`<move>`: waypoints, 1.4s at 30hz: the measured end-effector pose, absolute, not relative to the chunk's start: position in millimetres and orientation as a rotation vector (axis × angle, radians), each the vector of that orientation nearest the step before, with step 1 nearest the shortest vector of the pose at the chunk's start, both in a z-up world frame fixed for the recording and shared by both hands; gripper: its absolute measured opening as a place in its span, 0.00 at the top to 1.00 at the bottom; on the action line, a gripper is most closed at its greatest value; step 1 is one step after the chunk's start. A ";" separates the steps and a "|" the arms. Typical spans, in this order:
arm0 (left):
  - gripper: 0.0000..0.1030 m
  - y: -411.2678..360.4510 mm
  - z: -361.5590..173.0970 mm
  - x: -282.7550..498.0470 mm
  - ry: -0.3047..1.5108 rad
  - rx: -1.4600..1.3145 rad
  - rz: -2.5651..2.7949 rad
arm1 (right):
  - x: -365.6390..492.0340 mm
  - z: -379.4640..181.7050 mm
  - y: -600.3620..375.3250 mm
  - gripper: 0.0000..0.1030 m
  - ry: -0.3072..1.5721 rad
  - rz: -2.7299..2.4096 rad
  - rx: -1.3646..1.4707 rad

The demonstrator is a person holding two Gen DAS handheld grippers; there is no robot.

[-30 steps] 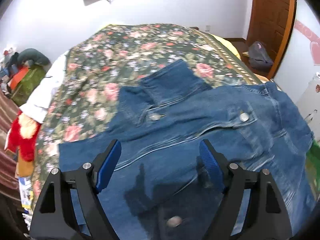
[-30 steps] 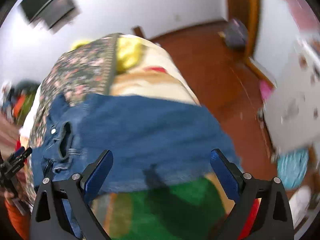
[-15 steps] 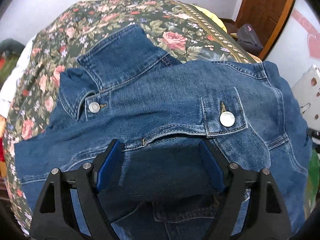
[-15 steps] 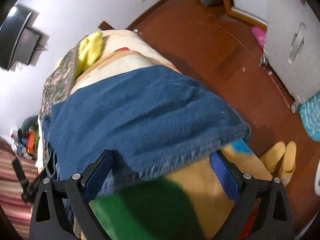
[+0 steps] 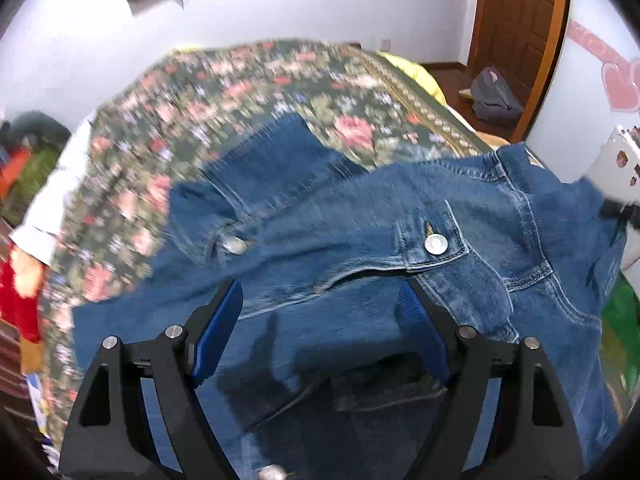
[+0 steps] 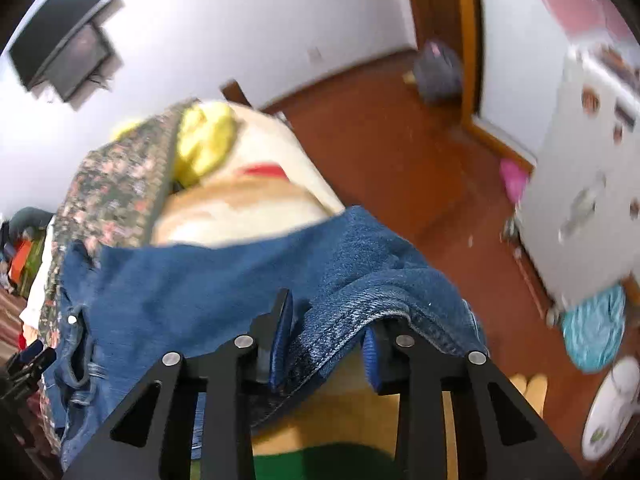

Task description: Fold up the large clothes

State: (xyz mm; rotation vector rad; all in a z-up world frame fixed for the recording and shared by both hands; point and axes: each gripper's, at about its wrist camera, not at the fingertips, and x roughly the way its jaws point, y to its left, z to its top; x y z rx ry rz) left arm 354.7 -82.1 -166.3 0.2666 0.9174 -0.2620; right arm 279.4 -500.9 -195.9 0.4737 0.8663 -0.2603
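A blue denim jacket with metal snap buttons lies spread across a bed covered by a dark floral bedspread with pink roses. Its collar points toward the far side of the bed, and a buttoned chest pocket flap sits near the middle of the left wrist view. One side of the jacket reaches the bed's edge, where it hangs over a cream and orange blanket.

The left gripper, black with blue pads, hovers over the jacket's front panel with its jaws spread wide; denim shows between the fingers, and no cloth is pinched.

The right gripper has its jaws drawn partway together on a bunched fold of the jacket's hem at the bed's edge. The thick seam passes between the blue pads, so the tongs grasp the denim. The gripped fold is lifted slightly above the blanket.

Beyond the bed are a reddish-brown wooden floor, a wooden door frame and a grey backpack on the floor. A dark flat screen hangs on the white wall. A yellow cloth lies at the far corner of the bed, and a white cabinet stands at the right.
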 end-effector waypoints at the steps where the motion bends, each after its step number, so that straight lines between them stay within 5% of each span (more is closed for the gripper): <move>1: 0.22 -79.0 -161.4 351.3 0.900 0.274 -0.256 | 280.1 -180.7 -496.1 0.77 0.830 -0.240 0.470; 16: 0.22 11.3 -99.0 310.0 0.749 0.092 -0.189 | 325.3 -44.2 -312.0 0.87 0.601 0.163 0.316; 29: 0.22 96.8 -127.4 277.2 0.800 0.021 -0.093 | 357.2 -133.4 -120.5 0.87 0.908 0.453 0.083; 37: 0.22 107.0 -153.6 282.5 0.873 -0.004 -0.086 | 352.7 -185.5 -133.5 0.86 1.193 0.445 0.071; 42: 0.22 86.0 -145.8 290.9 0.866 0.011 -0.131 | 334.5 -159.6 -159.0 0.86 1.149 0.444 0.064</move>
